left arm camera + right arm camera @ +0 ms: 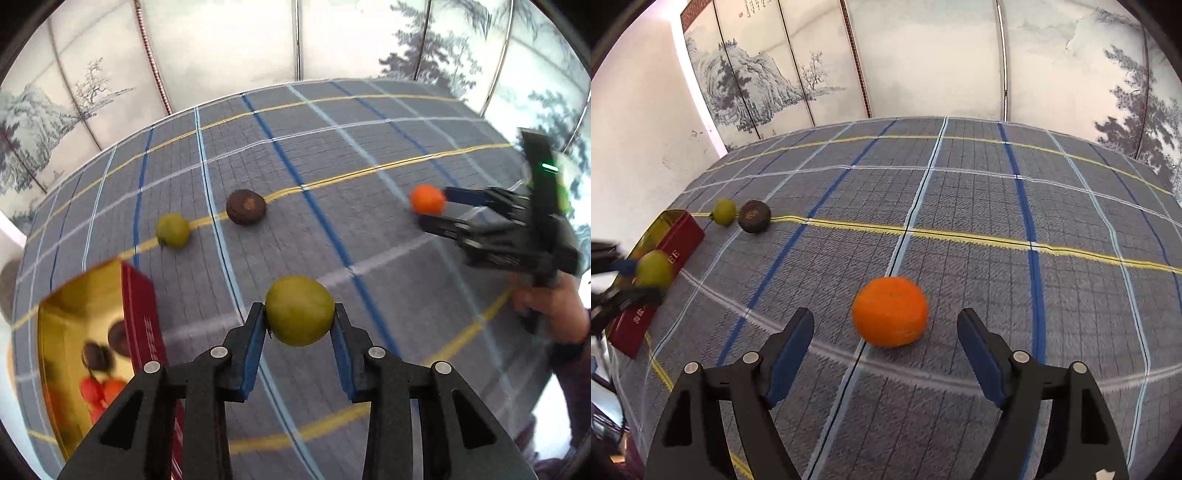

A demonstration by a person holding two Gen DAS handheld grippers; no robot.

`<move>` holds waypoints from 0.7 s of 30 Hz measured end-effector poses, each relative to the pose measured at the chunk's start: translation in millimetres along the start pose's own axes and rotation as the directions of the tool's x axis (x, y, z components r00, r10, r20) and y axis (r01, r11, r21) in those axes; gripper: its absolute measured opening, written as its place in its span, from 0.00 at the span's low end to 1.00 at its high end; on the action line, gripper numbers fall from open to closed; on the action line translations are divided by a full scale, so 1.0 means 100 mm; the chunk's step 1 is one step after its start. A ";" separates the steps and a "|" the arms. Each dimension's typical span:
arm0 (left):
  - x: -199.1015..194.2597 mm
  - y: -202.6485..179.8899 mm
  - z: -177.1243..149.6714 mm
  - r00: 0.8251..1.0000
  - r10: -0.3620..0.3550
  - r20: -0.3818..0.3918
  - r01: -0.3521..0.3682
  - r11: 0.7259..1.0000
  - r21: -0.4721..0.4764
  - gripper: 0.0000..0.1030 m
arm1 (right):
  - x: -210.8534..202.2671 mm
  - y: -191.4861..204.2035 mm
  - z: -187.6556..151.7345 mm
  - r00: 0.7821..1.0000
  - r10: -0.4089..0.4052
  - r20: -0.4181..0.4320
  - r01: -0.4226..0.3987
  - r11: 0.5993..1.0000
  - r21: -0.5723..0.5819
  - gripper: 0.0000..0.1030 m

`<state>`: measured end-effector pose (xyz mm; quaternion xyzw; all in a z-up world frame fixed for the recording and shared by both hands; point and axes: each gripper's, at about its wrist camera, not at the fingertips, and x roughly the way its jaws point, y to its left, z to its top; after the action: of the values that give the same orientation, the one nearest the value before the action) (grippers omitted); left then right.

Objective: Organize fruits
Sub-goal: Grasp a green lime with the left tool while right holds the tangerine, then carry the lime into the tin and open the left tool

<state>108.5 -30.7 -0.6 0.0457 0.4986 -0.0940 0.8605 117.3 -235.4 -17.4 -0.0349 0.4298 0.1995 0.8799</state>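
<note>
My left gripper (300, 312) is shut on a green fruit (299, 310) and holds it above the plaid cloth, right of a red box (142, 295) with a gold inside. It also shows in the right wrist view (646, 275), holding that green fruit (654, 268). My right gripper (886, 325) is open, its fingers on either side of an orange (890, 312) lying on the cloth, not touching it. In the left wrist view the right gripper (430, 208) reaches the orange (427, 199).
A second green fruit (173, 229) and a dark brown fruit (246, 206) lie on the cloth beyond the box. The box holds dark and red-orange fruits (98, 387). A painted folding screen (923, 55) stands behind the table.
</note>
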 end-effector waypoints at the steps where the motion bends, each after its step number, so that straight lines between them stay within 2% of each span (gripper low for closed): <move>1: -0.08 -0.02 -0.05 1.000 -0.018 0.005 0.018 1.000 -0.016 0.35 | 0.04 -0.01 0.01 1.000 -0.002 -0.019 0.002 1.000 0.002 0.72; 2: -0.14 -0.04 -0.09 1.000 -0.020 0.012 0.020 0.999 -0.026 0.35 | 0.06 0.00 0.03 1.000 -0.022 -0.014 0.022 1.000 -0.012 0.61; 3: -0.21 -0.05 -0.14 1.000 -0.016 0.022 0.017 0.999 -0.034 0.35 | 0.07 0.03 0.03 0.999 -0.037 -0.013 0.037 0.999 -0.030 0.46; 4: -0.28 -0.06 -0.19 0.999 -0.010 0.035 0.011 0.999 -0.043 0.35 | 0.07 0.03 0.03 0.999 -0.040 -0.012 0.040 0.999 -0.036 0.38; 13: -0.74 0.05 -0.61 0.990 0.084 0.116 -0.065 0.985 -0.159 0.35 | 0.06 0.05 -0.01 0.999 -0.029 -0.012 0.029 0.999 -0.044 0.37; 16: -0.85 0.10 -0.75 0.977 0.156 0.143 -0.131 0.977 -0.171 0.35 | 0.05 0.06 -0.02 0.999 -0.033 -0.014 0.033 0.998 -0.047 0.37; 21: -0.95 0.18 -0.95 0.959 0.234 0.158 -0.204 0.961 -0.186 0.35 | 0.06 0.07 -0.02 0.999 -0.044 -0.017 0.043 0.998 -0.054 0.38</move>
<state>-14.6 14.0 34.6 0.0195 0.4177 0.0407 0.9075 116.8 -227.2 -22.4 -0.0697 0.4313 0.1916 0.8788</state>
